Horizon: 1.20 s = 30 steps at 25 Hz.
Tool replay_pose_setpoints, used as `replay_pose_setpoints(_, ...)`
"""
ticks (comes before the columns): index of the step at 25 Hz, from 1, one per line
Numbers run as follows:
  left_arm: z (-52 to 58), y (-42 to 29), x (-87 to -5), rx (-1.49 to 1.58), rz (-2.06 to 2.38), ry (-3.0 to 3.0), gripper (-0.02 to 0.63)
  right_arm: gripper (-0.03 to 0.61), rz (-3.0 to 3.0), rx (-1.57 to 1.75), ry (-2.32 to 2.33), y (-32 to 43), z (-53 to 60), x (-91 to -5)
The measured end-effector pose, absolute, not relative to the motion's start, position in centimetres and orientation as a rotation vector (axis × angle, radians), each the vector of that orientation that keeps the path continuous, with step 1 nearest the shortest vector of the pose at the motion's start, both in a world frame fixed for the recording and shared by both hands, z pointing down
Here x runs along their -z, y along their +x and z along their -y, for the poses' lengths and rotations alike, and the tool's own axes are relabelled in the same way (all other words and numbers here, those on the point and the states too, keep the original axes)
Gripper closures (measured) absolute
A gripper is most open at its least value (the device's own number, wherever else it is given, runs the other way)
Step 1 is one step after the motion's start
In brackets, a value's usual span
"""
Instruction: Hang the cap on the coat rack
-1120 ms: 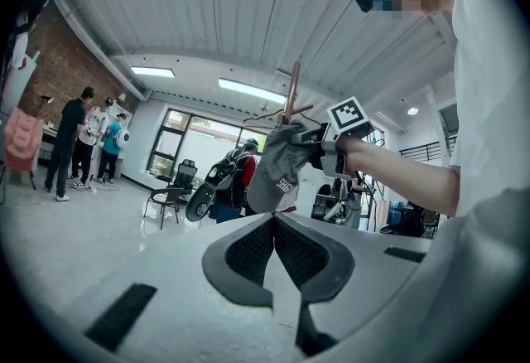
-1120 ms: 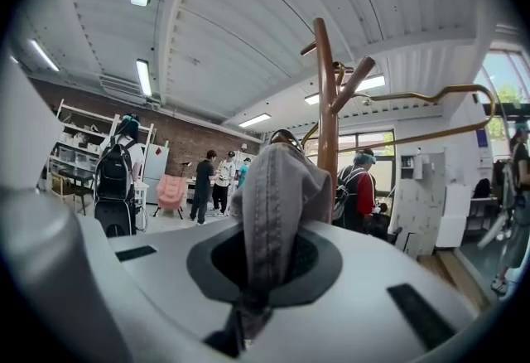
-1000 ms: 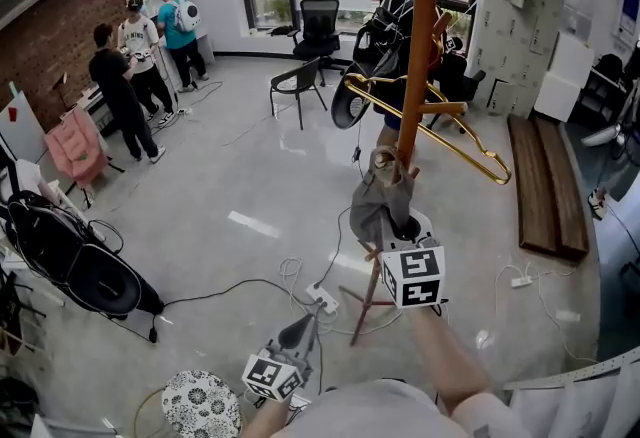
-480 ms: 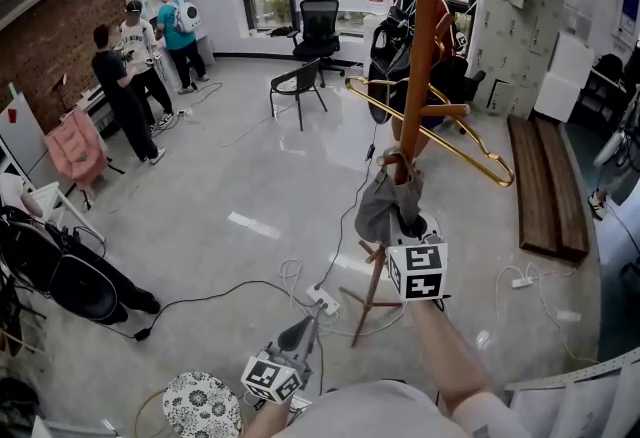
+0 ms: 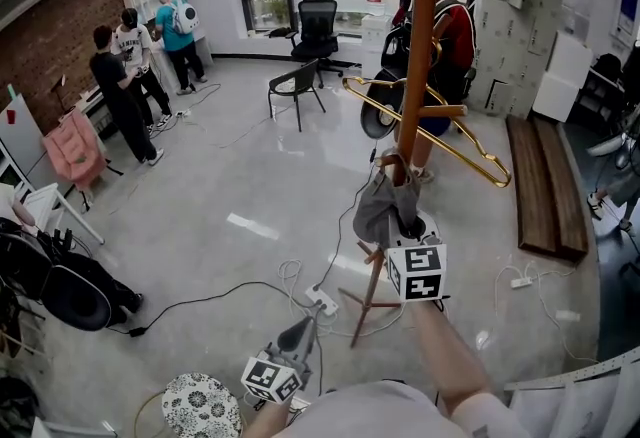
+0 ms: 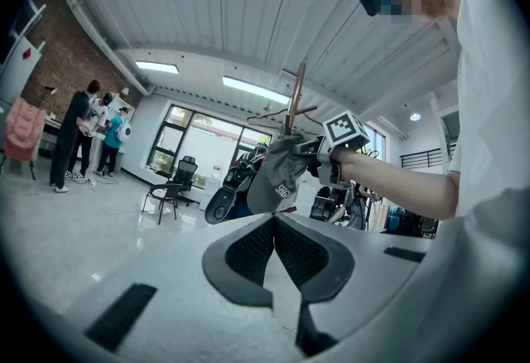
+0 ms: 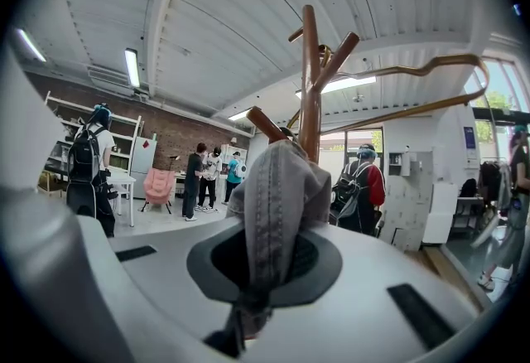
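The grey denim cap [image 5: 383,208] hangs from my right gripper [image 5: 402,231], which is shut on its lower edge. Its top lies against a short lower peg [image 5: 397,162] of the wooden coat rack [image 5: 420,46]; I cannot tell whether it is hooked over the peg. In the right gripper view the cap [image 7: 277,187] rises from the right gripper [image 7: 257,291] toward the peg [image 7: 265,123] and the pole [image 7: 310,79]. My left gripper [image 5: 303,328] is low and to the left, shut and empty. From the left gripper [image 6: 273,222] the cap [image 6: 277,179] shows ahead.
A gold hanger [image 5: 450,141] hangs across the rack's right side. A person with a backpack [image 5: 445,36] stands behind the rack. Cables and a power strip [image 5: 322,301] lie on the floor by the rack's feet [image 5: 365,301]. A patterned stool [image 5: 200,404] stands near my left gripper.
The right gripper and the cap have edged slightly up and right toward the pole. The person behind the rack has walked to the right. The left gripper has stayed put.
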<state>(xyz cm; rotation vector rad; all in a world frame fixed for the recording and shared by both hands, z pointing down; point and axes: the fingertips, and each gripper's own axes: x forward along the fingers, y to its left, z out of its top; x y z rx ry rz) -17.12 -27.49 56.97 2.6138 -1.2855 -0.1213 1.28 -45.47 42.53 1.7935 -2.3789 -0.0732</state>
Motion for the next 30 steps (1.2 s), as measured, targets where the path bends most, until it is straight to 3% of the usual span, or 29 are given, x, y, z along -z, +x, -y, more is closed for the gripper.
replay_pose_setpoints(16,27.5,-16.2,-56.8,0.113,1.289,2.623,0.606,0.557,2.404,0.108,1.772,1.5,45.2,-42.2)
replay_pose_setpoints(17,27.5,-16.3,-56.8,0.115,1.289,2.622,0.606,0.527,2.417,0.118,1.768,1.2,45.0,-42.1)
replay_pose_setpoints(19,27.3,-16.4,-56.8,0.117,1.287,2.624,0.606,0.351,2.459,0.126,1.754,0.7,44.6,-41.7)
replay_pose_setpoints(20,27.3,-16.3,-56.8,0.118,1.286,2.625,0.606,0.327,2.478,0.125,1.745,0.5,44.4,-41.5)
replay_pose_setpoints(30,26.7,-15.6,-56.6,0.117,1.279,2.637,0.605,0.304,2.496,0.088,1.68,-0.4,43.3,-41.9)
